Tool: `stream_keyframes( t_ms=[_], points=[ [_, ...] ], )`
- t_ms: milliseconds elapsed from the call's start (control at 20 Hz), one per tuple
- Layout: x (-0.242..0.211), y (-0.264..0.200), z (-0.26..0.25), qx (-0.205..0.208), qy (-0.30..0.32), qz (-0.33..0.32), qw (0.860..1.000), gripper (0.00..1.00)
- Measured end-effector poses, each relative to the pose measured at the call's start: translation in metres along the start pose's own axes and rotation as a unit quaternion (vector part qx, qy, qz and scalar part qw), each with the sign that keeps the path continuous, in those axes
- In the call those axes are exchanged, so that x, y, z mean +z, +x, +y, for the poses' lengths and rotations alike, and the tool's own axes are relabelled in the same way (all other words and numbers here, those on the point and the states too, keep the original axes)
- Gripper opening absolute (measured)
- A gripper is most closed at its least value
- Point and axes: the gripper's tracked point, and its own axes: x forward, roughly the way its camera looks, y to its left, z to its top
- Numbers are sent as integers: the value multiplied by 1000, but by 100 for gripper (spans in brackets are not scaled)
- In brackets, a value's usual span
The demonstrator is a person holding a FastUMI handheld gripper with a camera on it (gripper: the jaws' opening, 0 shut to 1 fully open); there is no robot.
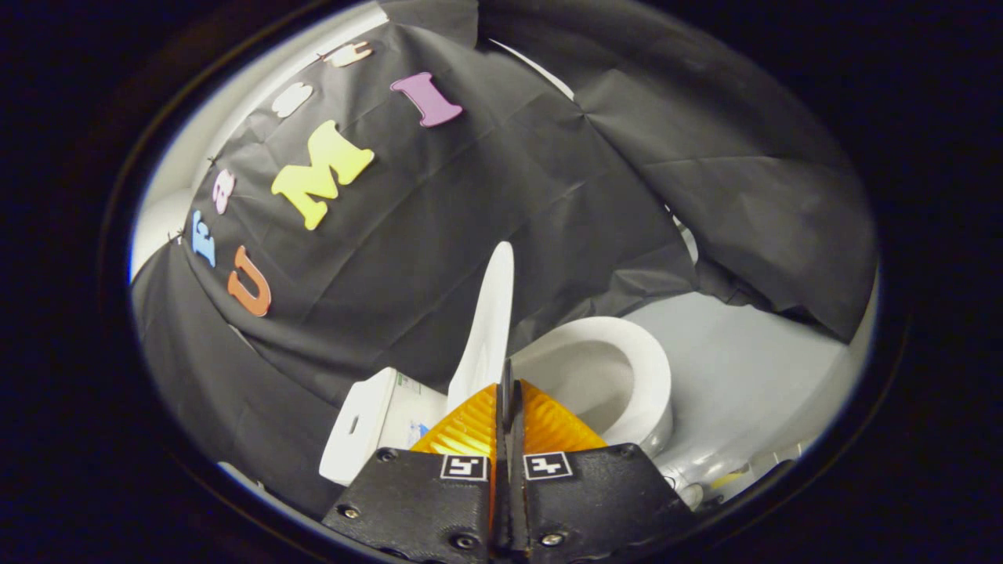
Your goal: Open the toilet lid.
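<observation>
The gripper (507, 392) is pointing at the white ceramic toilet (627, 392), its fingers (541, 423) pressed together with nothing between them. Just ahead of the tips, the thin white plastic toilet lid (490, 329) is standing raised, seen almost edge-on and leaning slightly toward the white tank (368, 427) beside it. The open bowl is lying on the other side of the lid, on a pale grey floor (760, 368). Black cloth (470, 219) is hanging behind everything.
</observation>
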Motion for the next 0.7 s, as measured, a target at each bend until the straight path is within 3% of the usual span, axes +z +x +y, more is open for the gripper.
stream_keyframes(
  t_ms=[700],
  points=[
    [0,-7,50,-24,-81,-24,996,4]
  ],
)
